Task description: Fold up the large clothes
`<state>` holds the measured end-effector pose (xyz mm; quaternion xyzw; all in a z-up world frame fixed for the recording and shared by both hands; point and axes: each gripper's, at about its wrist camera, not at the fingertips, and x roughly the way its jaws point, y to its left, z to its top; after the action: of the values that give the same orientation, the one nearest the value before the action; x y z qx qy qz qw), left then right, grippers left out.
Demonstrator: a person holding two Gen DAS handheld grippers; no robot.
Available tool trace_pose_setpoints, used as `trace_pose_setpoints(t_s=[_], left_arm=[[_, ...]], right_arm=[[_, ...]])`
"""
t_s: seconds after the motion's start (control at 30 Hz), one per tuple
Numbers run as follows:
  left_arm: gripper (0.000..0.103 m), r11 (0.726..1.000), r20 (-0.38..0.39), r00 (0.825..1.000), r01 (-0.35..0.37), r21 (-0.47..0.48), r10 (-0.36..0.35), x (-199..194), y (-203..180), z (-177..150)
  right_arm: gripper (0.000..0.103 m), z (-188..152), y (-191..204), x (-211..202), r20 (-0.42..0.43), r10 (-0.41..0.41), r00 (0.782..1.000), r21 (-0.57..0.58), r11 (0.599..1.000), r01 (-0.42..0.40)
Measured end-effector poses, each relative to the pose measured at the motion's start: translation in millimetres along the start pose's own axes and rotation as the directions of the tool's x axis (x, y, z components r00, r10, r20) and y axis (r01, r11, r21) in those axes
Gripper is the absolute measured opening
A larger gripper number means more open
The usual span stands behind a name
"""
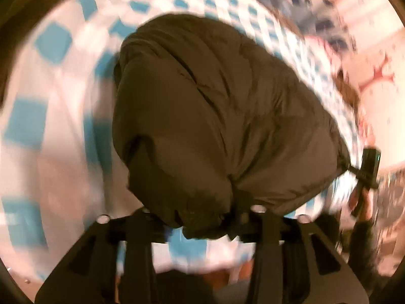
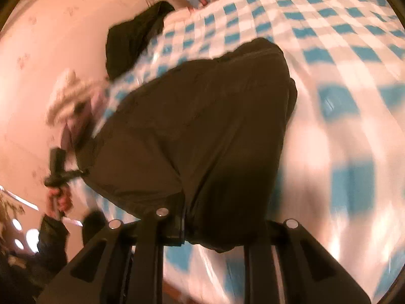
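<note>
A large dark brown padded jacket (image 1: 215, 116) hangs lifted over a bed with a blue and white checked cover (image 1: 50, 81). My left gripper (image 1: 202, 217) is shut on one corner of its hem. My right gripper (image 2: 205, 230) is shut on the other corner of the jacket (image 2: 197, 126). The right gripper also shows at the right edge of the left wrist view (image 1: 367, 174), pulling the fabric taut. The left gripper shows at the left in the right wrist view (image 2: 58, 169). Both views are motion-blurred.
The checked bed cover (image 2: 329, 50) fills most of both views. Another dark garment (image 2: 131, 38) lies at the bed's far edge by a pink wall (image 2: 50, 50). A pale fluffy thing (image 2: 68, 96) sits beside the bed. Clutter lies past the bed (image 1: 316, 12).
</note>
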<state>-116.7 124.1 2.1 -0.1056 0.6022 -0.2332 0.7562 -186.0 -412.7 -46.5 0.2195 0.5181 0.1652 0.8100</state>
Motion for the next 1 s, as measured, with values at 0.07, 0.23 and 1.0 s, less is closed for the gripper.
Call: trace_pose_setpoints(t_s=[0.07, 0.23, 1.0], left_arm=[[0.065, 0.997, -0.007, 0.997, -0.071, 0.013, 0.072, -3.7, 3.7, -25.4], [0.076, 0.946, 0.184, 0.933, -0.285, -0.151, 0.310, -65.7, 29.6, -48.4], [0.087, 0.925, 0.185, 0.947, -0.302, 0.229, 0.264, 138.8, -120.1, 150.8]], right_arm=[[0.039, -26.8, -13.0, -8.0, -0.031, -0.022, 0.999, 0.035, 0.999, 0.023], [0.064, -26.9, -19.3, -58.2, 0.146, -0.134, 0.980, 0.099, 0.988, 0.120], [0.095, 172.7, 68.3, 179.8, 0.026, -0.271, 0.962, -0.149, 0.951, 0.272]])
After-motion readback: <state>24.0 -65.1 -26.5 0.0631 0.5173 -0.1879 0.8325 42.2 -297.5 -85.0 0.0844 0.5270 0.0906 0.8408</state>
